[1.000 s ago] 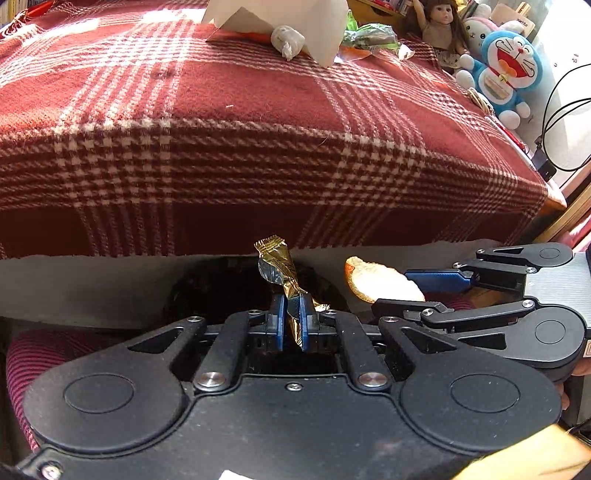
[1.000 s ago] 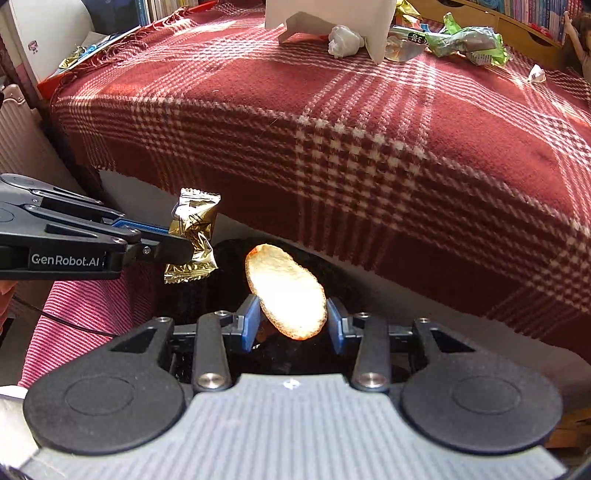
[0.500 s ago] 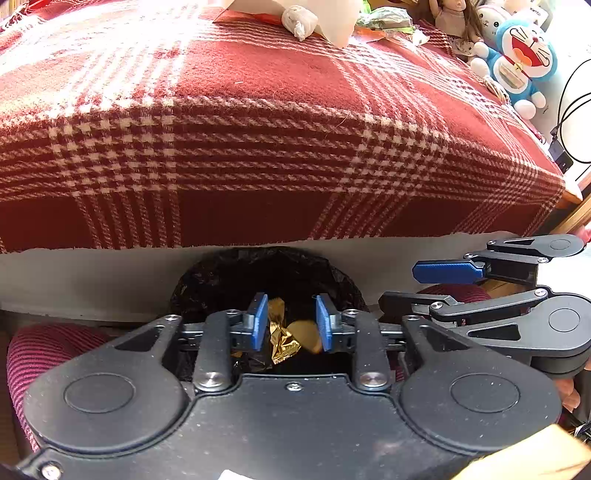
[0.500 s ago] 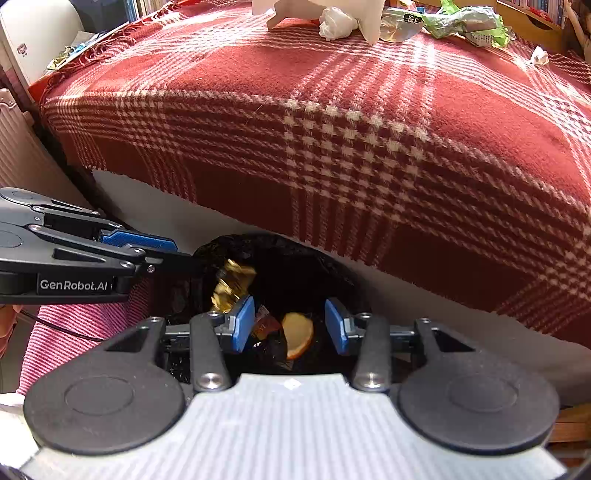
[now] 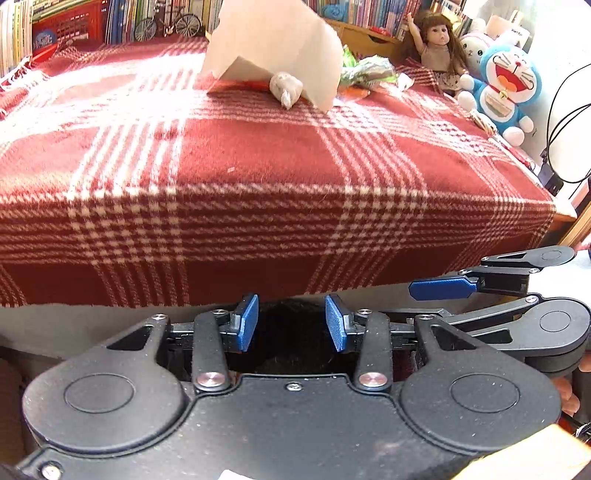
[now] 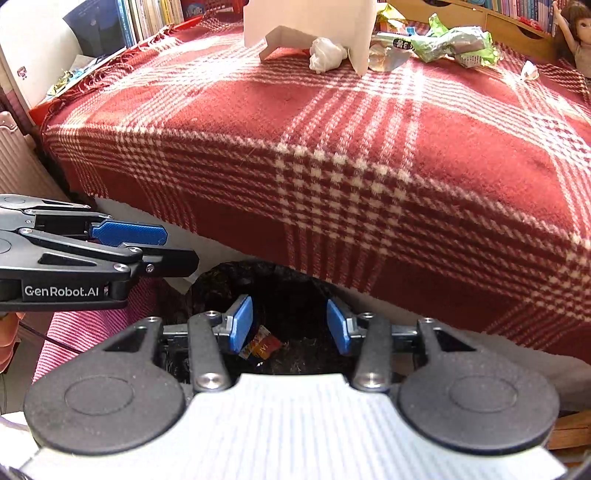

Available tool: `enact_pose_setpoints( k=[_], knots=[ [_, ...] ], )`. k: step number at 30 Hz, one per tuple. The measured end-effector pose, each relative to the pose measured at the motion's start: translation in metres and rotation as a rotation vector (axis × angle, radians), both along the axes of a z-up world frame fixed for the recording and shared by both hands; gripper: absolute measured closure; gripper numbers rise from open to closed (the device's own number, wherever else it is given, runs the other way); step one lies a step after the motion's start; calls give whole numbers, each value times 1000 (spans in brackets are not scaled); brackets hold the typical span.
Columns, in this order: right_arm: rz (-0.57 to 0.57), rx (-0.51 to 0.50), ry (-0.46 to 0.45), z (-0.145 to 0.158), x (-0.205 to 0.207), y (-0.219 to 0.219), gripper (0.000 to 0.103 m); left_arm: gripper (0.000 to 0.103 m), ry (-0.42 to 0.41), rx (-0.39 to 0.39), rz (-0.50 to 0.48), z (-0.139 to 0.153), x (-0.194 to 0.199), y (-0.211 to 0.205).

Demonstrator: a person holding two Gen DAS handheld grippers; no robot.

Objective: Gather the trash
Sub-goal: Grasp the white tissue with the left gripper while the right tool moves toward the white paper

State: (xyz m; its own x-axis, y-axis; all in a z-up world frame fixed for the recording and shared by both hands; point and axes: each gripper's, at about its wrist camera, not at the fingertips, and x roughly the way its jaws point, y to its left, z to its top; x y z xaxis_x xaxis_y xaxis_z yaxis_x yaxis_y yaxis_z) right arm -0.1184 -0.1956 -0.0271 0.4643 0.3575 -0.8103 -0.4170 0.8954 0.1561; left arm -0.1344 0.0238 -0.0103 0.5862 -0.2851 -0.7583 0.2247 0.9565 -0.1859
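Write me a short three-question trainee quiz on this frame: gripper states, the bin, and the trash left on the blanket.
1. True or false: the left gripper and the right gripper are both open and hold nothing.
2. Multiple choice: the black-lined trash bin sits (A) on top of the red plaid blanket, (B) below the blanket's near edge, under both grippers, (C) beside the blue cat plush.
3. Short answer: which small white item lies on the blanket just in front of the folded white paper sheet?

Key: 1. True. 2. B. 3. The crumpled white tissue ball.
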Motion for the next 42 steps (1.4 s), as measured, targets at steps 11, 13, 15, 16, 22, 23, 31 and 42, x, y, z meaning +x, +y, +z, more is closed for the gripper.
enact_pose_setpoints(
  k=[11,13,15,16,22,23,31,42],
  knots=[
    [-66,29,-165,57,25,-21,42,65,-143,-47,35,48,45,-5],
    [-93,34,-181,62,34,-26,42,66,-156,-53,51,51,61,-8],
    [-115,39,-196,66,42,-30,42,67,-161,-65,66,52,78,-11],
    [-124,38,-204,68,46,-31,42,67,-164,-74,72,52,85,-13],
    [-145,27,-263,80,70,-35,42,68,-192,-75,103,52,126,-22],
    [-147,27,-270,81,75,-35,42,69,-193,-75,106,51,131,-23],
    [-146,25,-304,85,115,-33,42,71,-193,-70,109,39,173,-34],
    [-137,42,-302,76,163,-27,42,74,-191,-81,120,19,214,-41]
  ],
)
